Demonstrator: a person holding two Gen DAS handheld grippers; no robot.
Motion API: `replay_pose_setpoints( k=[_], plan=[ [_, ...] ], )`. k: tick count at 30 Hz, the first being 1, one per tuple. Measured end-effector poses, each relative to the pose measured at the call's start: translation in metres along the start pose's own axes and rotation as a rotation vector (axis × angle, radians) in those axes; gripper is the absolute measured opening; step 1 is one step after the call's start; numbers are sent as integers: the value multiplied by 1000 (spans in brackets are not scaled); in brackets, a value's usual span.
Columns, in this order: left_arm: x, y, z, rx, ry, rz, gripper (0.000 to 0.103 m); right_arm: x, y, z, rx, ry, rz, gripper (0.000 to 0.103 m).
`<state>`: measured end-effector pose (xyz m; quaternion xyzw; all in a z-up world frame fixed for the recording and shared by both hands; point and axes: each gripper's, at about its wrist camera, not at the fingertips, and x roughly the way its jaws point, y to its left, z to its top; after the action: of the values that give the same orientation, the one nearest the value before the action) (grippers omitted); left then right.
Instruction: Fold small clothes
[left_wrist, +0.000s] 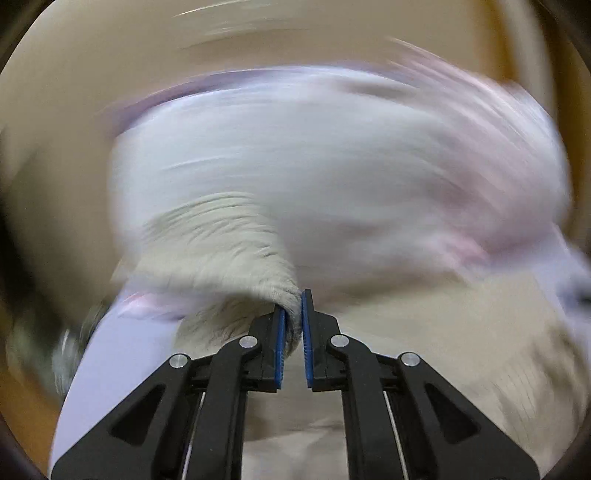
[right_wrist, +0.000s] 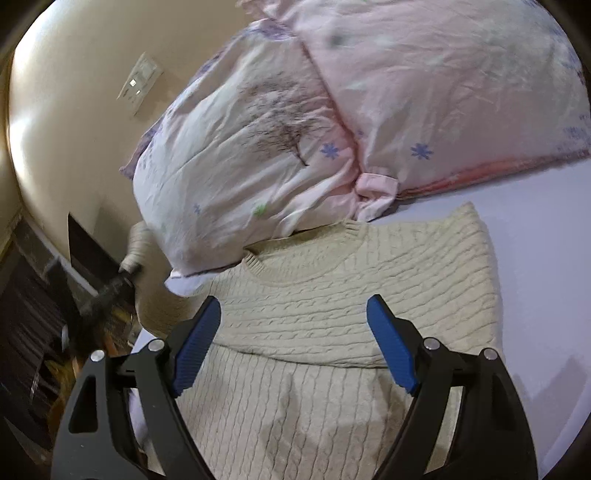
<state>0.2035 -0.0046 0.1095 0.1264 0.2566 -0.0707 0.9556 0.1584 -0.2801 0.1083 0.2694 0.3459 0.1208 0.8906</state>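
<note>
Left gripper (left_wrist: 292, 314), blue fingers (left_wrist: 280, 332) nearly closed, pinches a sleeve of the cream cable-knit sweater (right_wrist: 332, 291); that view is motion-blurred. Right gripper (right_wrist: 293, 332) hovers spread wide and empty over the sweater, which lies on the lavender bed sheet (right_wrist: 546, 258), pink floral pillows (right_wrist: 369, 110) at 12 o'clock.

Bed (right_wrist: 535, 236) bears sweater (right_wrist: 332, 295), pillows (right_wrist: 258, 147)
</note>
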Motion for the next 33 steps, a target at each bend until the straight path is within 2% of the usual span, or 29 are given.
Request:
replay_pose_setpoints(
  k=[2,3,4,6,7,8,10,11,15,19,21,22,23,25,27,28,29,30,32,33],
  plan=[
    [8,-86,-20,228,26,-66,8,3,-13,0,53,16,-6,81],
    [10,-119,-35,333,43,-83,8,6,-22,1,90,32,-7,81],
    [12,-155,-57,484,54,-78,9,8,-31,1,125,49,-10,81],
    [4,-177,-81,610,21,-44,9,9,-42,0,165,72,-16,81],
    [-3,-178,-89,634,6,-44,11,9,-47,0,171,83,-31,79],
    [-11,-172,-91,615,6,-59,15,9,-48,0,170,90,-41,74],
    [-26,-148,-87,511,20,-103,42,14,-52,1,173,114,-54,66],
    [-33,-131,-84,426,37,-137,47,18,-52,2,176,127,-52,62],
    [-57,-76,-90,223,96,-169,50,38,-55,1,189,184,-136,52],
    [-75,-24,-106,51,147,-185,58,42,-62,1,184,148,-205,51],
    [-76,-9,-112,-9,178,-208,58,53,-65,-1,182,169,-202,38],
    [-76,-1,-116,-40,199,-233,58,61,-64,-3,168,195,-196,14],
    [-73,3,-122,-68,224,-258,58,68,-64,-4,156,210,-190,13],
    [-65,1,-129,-76,266,-249,58,59,-54,2,129,147,-170,11],
    [-57,-1,-136,-69,296,-235,58,30,-37,11,91,27,-144,11],
    [-55,-2,-139,-69,308,-231,58,18,-30,13,78,-13,-164,11],
    [-52,-2,-141,-69,318,-228,58,9,-25,15,61,-45,-206,12],
    [-50,-2,-143,-69,324,-229,58,6,-22,16,37,-56,-295,16],
    [-47,-3,-146,-71,338,-232,58,16,-24,17,10,3,-428,40],
    [-46,-3,-147,-74,344,-233,58,18,-31,17,32,26,-473,43]
  ],
)
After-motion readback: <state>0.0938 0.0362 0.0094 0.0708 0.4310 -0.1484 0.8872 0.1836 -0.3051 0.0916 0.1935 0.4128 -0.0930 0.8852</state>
